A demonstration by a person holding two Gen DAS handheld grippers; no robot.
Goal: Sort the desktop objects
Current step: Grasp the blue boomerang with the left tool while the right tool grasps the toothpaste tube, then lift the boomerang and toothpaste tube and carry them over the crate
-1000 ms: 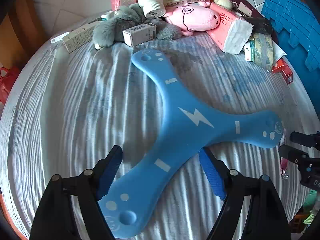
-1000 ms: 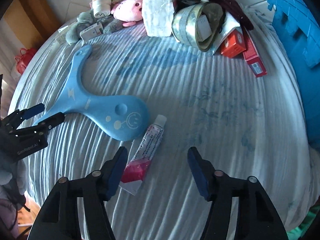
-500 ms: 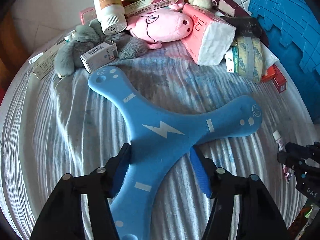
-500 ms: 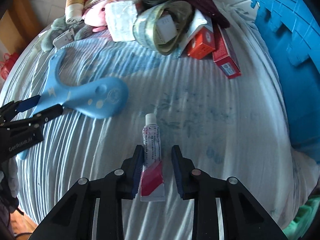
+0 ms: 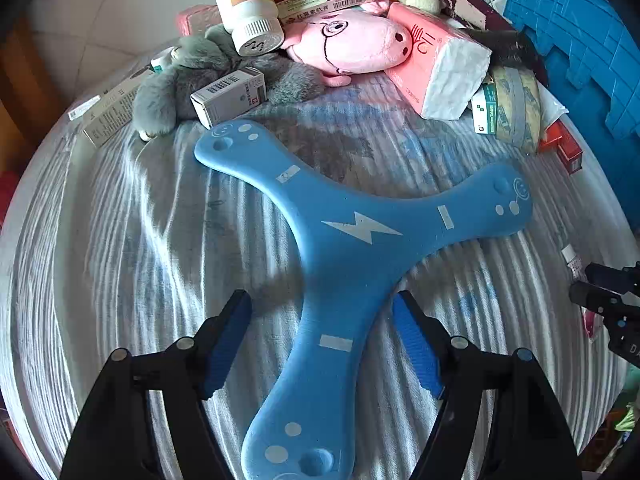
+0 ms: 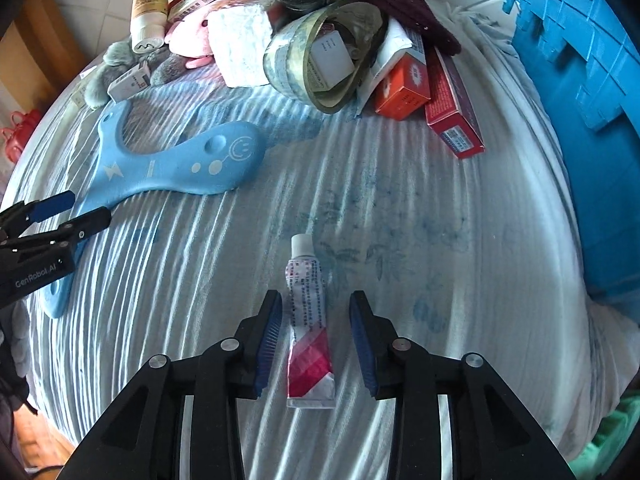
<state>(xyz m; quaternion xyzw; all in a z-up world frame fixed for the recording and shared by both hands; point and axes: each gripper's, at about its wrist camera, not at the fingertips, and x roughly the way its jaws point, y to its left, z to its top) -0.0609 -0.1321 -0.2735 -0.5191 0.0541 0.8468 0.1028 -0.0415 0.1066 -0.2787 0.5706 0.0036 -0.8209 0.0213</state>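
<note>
A blue three-armed foam boomerang (image 5: pixel 360 240) lies flat on the striped cloth. Its near arm runs between the fingers of my left gripper (image 5: pixel 320 300); the jaws are opening and the blue pads stand clear of the foam on both sides. In the right wrist view the boomerang (image 6: pixel 172 172) is at the left, with the left gripper (image 6: pixel 68 210) over its near arm. A small white and red tube (image 6: pixel 308 320) lies lengthwise between the fingers of my right gripper (image 6: pixel 316 298); those jaws are opening too, with a gap on each side of the tube.
A pile lines the far side of the cloth: a pink plush pig (image 5: pixel 352 44), a tissue pack (image 5: pixel 436 68), a white bottle (image 5: pixel 248 8), a grey plush (image 5: pixel 188 76), a tape roll (image 6: pixel 320 56) and red boxes (image 6: pixel 452 112). A blue crate (image 6: pixel 580 80) stands at the right.
The left jaws narrowed onto the boomerang's arm, then spread again; the boomerang has turned and slid toward the pile. The right gripper moved over the tube, closed in on it, then widened.
</note>
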